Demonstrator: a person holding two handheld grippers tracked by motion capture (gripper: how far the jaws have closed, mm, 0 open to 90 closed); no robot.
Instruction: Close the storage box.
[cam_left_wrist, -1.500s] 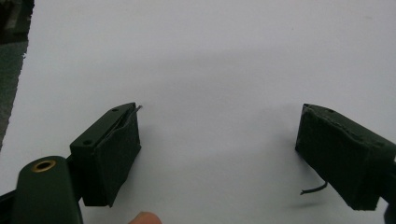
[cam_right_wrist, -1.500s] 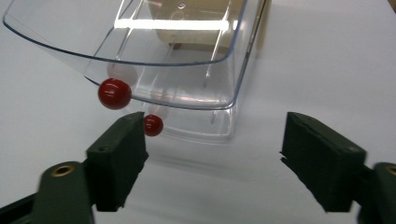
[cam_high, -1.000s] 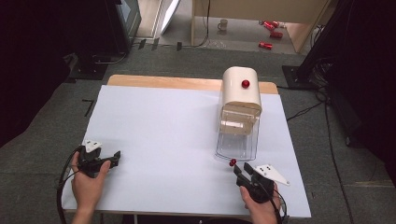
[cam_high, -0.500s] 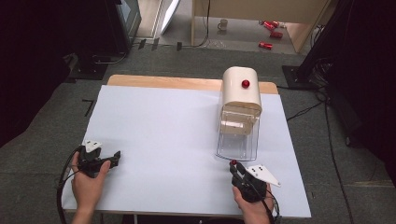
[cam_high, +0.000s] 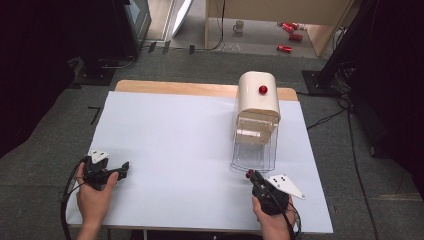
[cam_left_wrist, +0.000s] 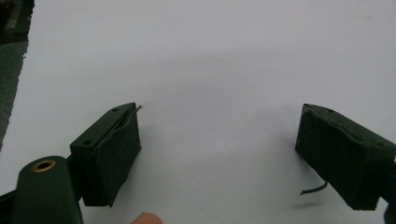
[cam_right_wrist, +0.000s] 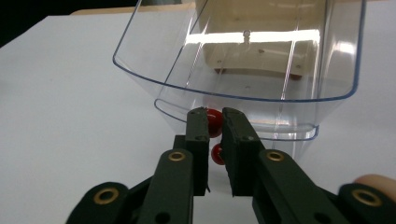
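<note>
I have a small red ball pinched between the fingers of my right gripper, right at the open mouth of the clear plastic bin that sits under the cream dispenser on the desk. So the step in hand, as I judge it, is carrying this ball to or from that bin; which of the two I cannot tell. A second red spot shows lower between the same fingers (another ball or a reflection, I cannot say). If the ball is meant to go in, the next move calls for a short lift over the bin's front lip before I let the fingers part, keeping clear of the thin plastic edge so I don't nudge the whole unit.

My left gripper rests near the desk's near left corner, well apart from the dispenser, its fingers spread wide with nothing between them.

The right gripper view gives me what the high view cannot: the ball actually held, the bin's curved lip just beyond it, and the pale base inside. The high view, in turn, shows the red knob on the dispenser's front and how far apart my two hands sit, with the right gripper just before the bin
</note>
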